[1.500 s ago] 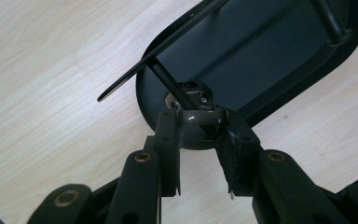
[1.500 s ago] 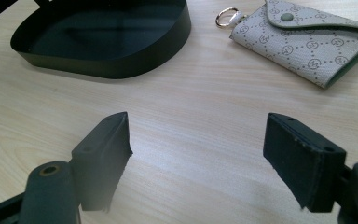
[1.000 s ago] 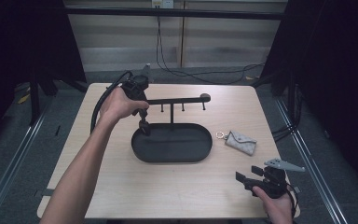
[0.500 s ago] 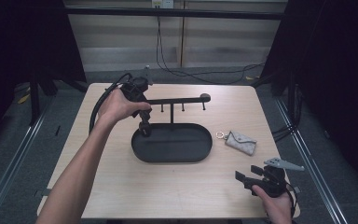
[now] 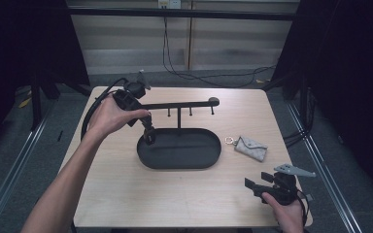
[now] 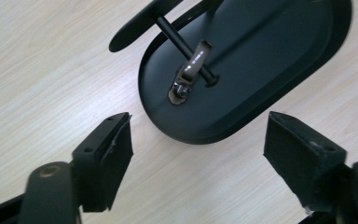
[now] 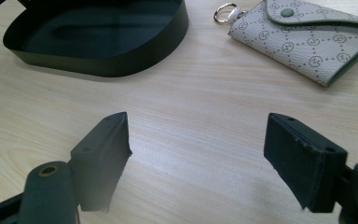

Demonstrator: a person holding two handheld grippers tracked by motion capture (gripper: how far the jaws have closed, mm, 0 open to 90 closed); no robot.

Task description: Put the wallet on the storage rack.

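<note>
Two tongs work over a pale wooden desk. At mid-frame in the high view sits a black oval tray with an upright post and a long crossbar carrying short pegs. The left tongs hang at the tray's left end, held by a hand coming in from the lower left; their jaws are spread wide, with nothing between them. In the left gripper view the tray's rounded rim lies in the gap between the jaws, bare desk on either side of it, and a small shiny metal piece rests against the post inside the tray.

At the lower right of the high view the right tongs sit close to the desk's near edge, jaws likewise spread and empty. A grey patterned key pouch with a metal ring lies just right of the tray, apart from it. In the right gripper view the pouch sits at upper right, the tray wall at upper left, and open wood runs between them down to the jaws. Wide bare desk spans the lower left of the high view.
</note>
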